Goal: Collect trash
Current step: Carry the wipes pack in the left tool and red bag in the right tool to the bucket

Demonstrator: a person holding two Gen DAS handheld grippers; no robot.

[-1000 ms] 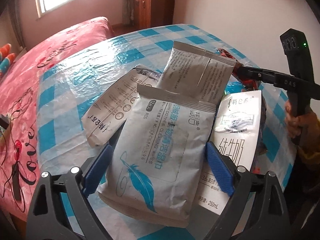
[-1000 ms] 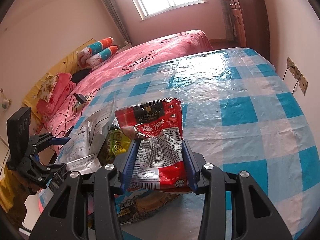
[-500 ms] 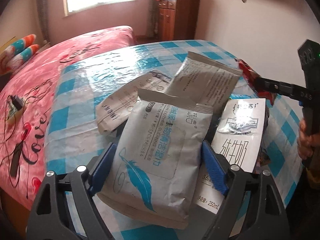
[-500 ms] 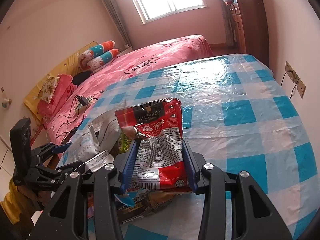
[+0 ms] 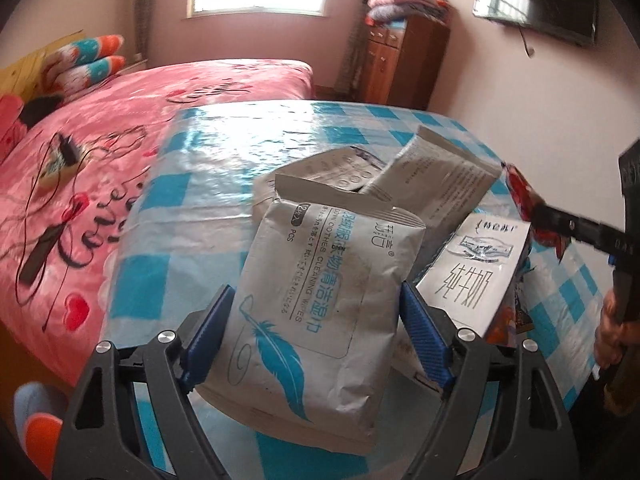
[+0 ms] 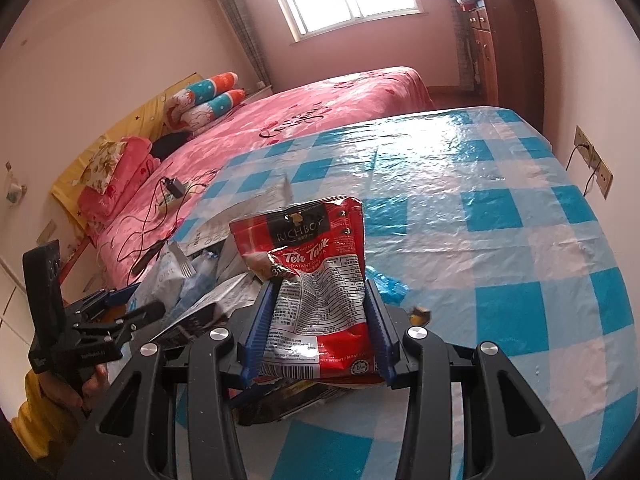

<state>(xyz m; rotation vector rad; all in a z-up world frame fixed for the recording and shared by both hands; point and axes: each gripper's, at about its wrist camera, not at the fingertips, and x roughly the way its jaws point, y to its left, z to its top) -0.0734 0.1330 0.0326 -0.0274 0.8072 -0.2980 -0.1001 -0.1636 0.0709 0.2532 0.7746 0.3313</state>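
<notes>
Since a second ago, the left claw [image 5: 314, 334] has narrowed around the wet-wipes pack [image 5: 320, 312]: its blue pads then stood clear on both sides, and now they sit against the pack's edges, the jaws closing on it. That view has also swung, so the window sits at the top centre of the frame instead of the upper left, and the wardrobe [image 5: 404, 62] and a wall-mounted screen [image 5: 536, 8] show at the upper right. The pack looks lifted at its far end, tilted up off the blue-checked tabletop [image 5: 208, 184].

The pack's long axis runs from the lower middle of the frame up toward the centre, leaning a little right; its crimped top seam points away, toward the bed [image 5: 100, 168], and the blue feather print lies at the near end. Just beyond it lie two more pale pouches [image 5: 436, 178], and just right of it a white milk carton [image 5: 476, 272] lying flat.

The right claw [image 6: 316, 332] holds the red Teh Tarik sachet [image 6: 316, 276] exactly as before, pads pressed on both side edges, narrow grip. The sachet stands upright between them, long axis up the frame, its black Richboy label at the top, crumpled in the middle. It sits in the lower centre of that view, above dark wrappers [image 6: 288, 396] on the tabletop. The other claw shows at the lower left there.
</notes>
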